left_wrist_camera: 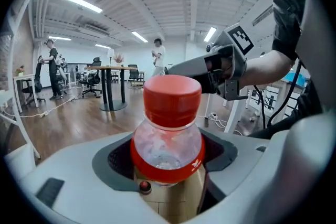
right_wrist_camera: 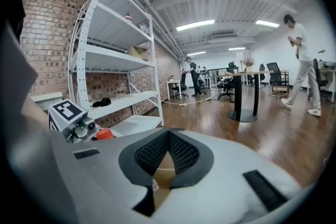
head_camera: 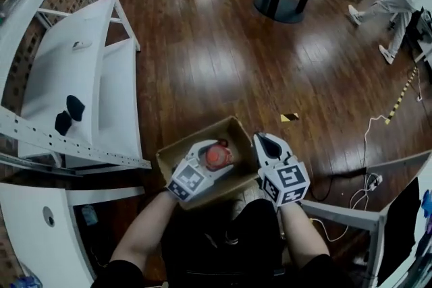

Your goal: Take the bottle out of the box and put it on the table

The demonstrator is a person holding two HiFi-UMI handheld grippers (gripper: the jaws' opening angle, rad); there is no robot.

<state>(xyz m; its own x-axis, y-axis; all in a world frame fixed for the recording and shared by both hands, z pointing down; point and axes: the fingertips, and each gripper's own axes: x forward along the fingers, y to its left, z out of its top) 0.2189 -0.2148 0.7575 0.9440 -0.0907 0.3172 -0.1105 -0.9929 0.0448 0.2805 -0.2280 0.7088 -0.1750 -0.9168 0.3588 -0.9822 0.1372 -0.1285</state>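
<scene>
bottle (left_wrist_camera: 168,136): sitting right between the left gripper's (head_camera: 219,153) pads, low centre of the left gripper view. Red cap (left_wrist_camera: 172,96) pokes up past them.
left jaws: fairly wide but clamped on the bottle's shoulder, pads on both sides.
long axis: upright. The head view looks almost straight down on the cap, so the way out is straight up.
box (head_camera: 196,135): lower middle of the head view, directly under the bottle. Cardboard also shows below it in the left gripper view.
right gripper (right_wrist_camera: 168,134): just right of the box, close to the bottle but not on it.
right jaws: tips pinched together, with a bit of cardboard showing in the gap underneath.
nearer hand: left, obviously, since it already has the bottle.
hard to tell: the bottle's lower body is hidden by the jaws, so no idea if the base has cleared the box rim. Also can't say whether the right tips are nipping the box wall or just closed beside it.
</scene>
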